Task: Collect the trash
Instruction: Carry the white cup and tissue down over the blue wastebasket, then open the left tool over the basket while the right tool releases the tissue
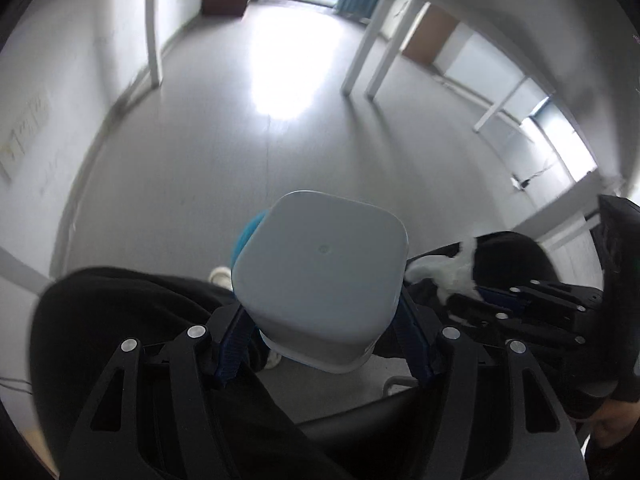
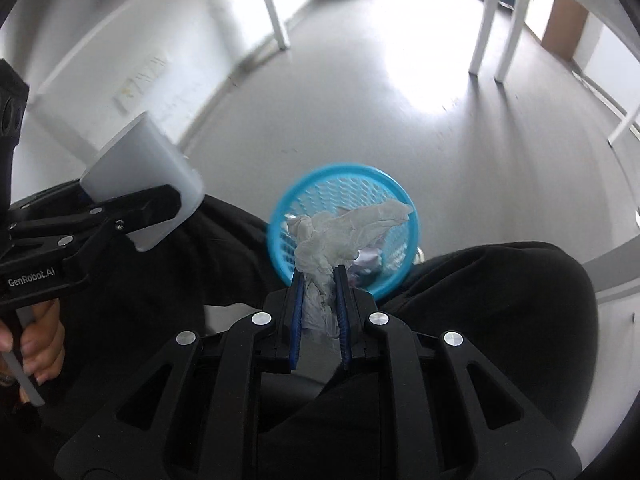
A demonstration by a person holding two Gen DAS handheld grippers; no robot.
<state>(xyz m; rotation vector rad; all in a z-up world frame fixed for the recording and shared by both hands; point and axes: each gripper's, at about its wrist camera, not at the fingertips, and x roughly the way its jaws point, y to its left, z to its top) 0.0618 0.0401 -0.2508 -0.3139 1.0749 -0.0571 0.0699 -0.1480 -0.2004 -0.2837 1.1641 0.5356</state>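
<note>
My left gripper [image 1: 322, 322] is shut on a white square plastic container [image 1: 322, 276], held up with its flat base toward the camera; it also shows at the left of the right wrist view [image 2: 140, 176]. My right gripper [image 2: 318, 280] is shut on a crumpled white tissue [image 2: 340, 236], held above a blue mesh trash basket [image 2: 344, 188] on the floor between the person's knees. Some trash lies inside the basket. In the left wrist view only a blue sliver of the basket [image 1: 250, 232] shows behind the container, and the tissue [image 1: 444, 272] sits at the right.
The person's black-trousered legs [image 2: 500, 320] flank the basket. Grey floor [image 2: 360, 112] stretches ahead, with white table legs [image 2: 486, 32] and brown cabinets [image 2: 564, 28] further back. A white shoe [image 1: 220, 276] is beside the basket.
</note>
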